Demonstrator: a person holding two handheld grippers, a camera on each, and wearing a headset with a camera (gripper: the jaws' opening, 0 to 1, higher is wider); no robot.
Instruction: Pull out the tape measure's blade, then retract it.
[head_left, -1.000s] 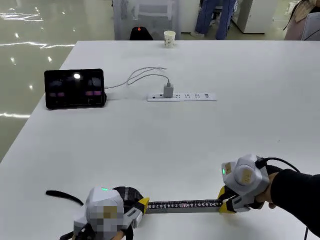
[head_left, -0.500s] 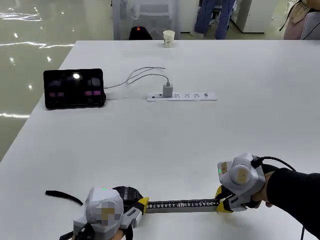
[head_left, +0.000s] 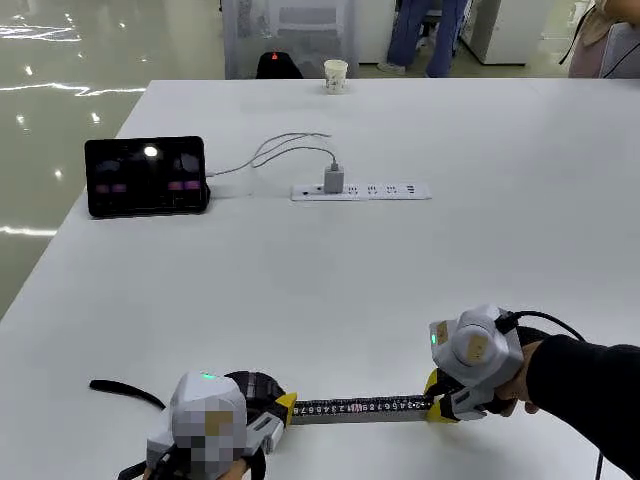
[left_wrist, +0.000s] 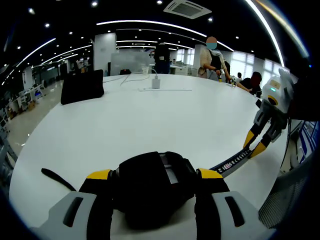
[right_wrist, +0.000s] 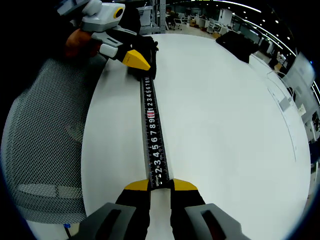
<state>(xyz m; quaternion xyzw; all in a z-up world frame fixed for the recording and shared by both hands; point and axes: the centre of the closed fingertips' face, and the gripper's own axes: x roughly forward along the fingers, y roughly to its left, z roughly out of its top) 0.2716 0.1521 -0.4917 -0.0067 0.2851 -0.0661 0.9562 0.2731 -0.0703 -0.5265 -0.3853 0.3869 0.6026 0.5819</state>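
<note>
A: What moved?
B: The right gripper (head_left: 438, 408), jaws pinched on the blade (head_left: 360, 407) tip, slid toward 9 o'clock, closer to the tape measure case (head_left: 256, 392).
A: And the blade?
B: Exposed span is shorter than a second ago, with fewer numbers showing between case and jaws.

black tape measure (left_wrist: 152, 187) on table, blade (head_left: 360, 407) extended flat.

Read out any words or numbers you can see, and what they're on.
"2 3 4 5 6 7 8 9", a red number too blurred to read, then "1 2 3 4 5 6 7 8 9": tape blade, from the right claw toward the case.
Tablet screen: nothing readable.
</note>
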